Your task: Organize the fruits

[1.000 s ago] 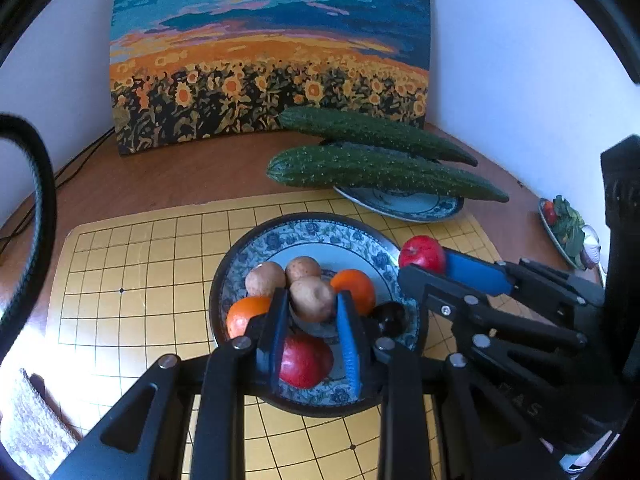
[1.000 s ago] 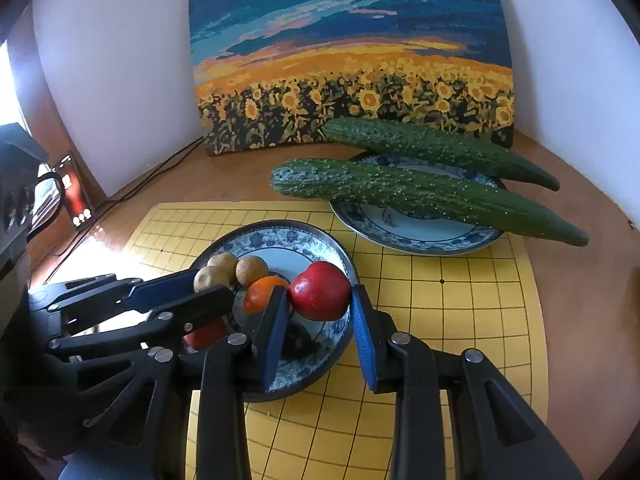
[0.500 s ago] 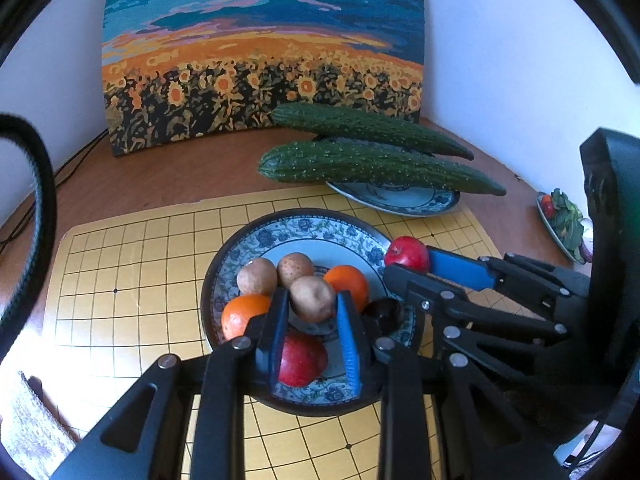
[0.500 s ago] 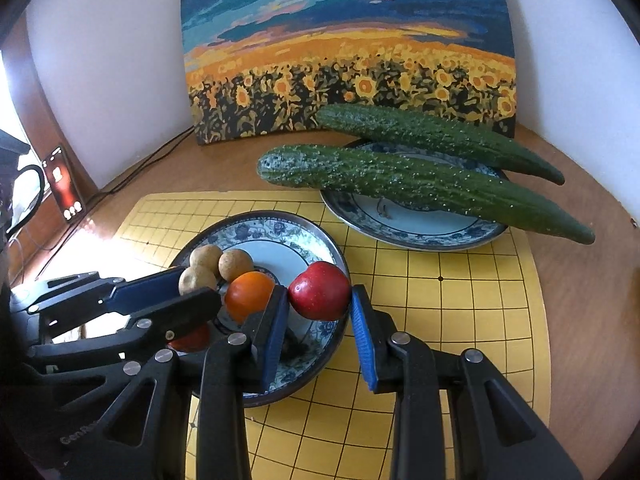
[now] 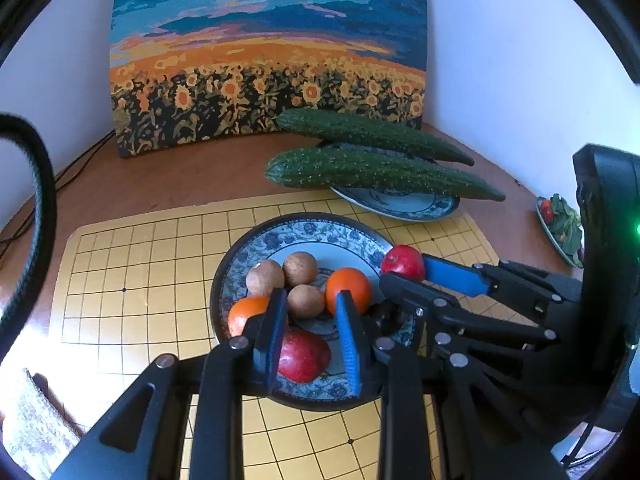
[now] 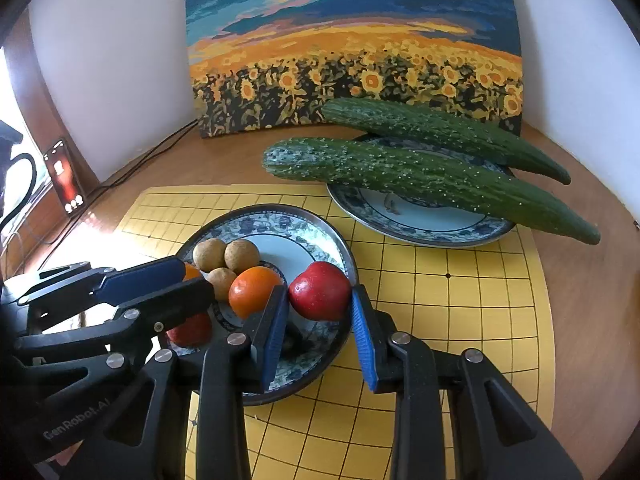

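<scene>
From my seat, the sunflower painting (image 6: 352,48) leans against the wall behind everything, with the yellow grid mat (image 6: 472,292) spread on the wooden table (image 6: 592,304). Two cucumbers (image 6: 424,180) lie across the far plate (image 6: 420,226), overhanging its rim. The near plate (image 5: 304,232) holds three brown round fruits (image 5: 300,267), two oranges (image 5: 347,289) and a red apple (image 5: 304,354). My left gripper (image 5: 310,336) hangs over that plate, jaws narrow and empty, the apple below between them. My right gripper (image 6: 320,312) is clamped on a second red apple (image 6: 319,290) above the near plate's right rim, crowding the left gripper.
</scene>
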`<state>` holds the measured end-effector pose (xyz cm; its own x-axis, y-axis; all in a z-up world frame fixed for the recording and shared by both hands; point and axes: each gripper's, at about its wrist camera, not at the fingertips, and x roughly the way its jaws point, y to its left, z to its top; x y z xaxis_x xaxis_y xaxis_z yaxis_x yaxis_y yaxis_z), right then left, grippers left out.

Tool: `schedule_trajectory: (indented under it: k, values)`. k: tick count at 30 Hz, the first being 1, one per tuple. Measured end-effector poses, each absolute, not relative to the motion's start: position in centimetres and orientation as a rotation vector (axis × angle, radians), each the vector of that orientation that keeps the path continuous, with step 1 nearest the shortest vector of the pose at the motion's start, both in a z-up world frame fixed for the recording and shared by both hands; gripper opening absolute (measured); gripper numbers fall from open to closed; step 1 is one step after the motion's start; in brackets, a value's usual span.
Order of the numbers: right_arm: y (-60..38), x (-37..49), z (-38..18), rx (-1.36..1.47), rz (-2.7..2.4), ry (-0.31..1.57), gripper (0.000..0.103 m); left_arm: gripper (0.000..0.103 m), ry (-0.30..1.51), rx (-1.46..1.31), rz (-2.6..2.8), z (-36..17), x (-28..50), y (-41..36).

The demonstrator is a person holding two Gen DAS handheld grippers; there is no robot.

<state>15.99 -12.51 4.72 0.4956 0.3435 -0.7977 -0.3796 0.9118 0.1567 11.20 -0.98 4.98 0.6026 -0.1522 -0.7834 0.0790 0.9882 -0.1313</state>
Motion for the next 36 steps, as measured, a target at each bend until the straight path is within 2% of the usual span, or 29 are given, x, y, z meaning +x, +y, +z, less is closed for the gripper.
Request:
schedule_trajectory:
  k: [6, 27, 36]
  values:
    - [-12.5, 15.6, 5.2, -0.043, 0.437, 0.944, 0.039, 0.026, 0.92, -0.091, -0.122, 5.2, 10.8, -0.7]
    - [-12.5, 10.9, 7.8, -0.052, 0.455, 0.91, 0.044, 0.031, 0.929, -0.118, -0.076, 6.1, 7.2, 0.3]
    - [-12.8, 9.1, 7.5, -0.055, 0.443, 0.916, 0.046, 0.037, 0.943, -0.121, -0.049, 5.7, 5.8, 0.4]
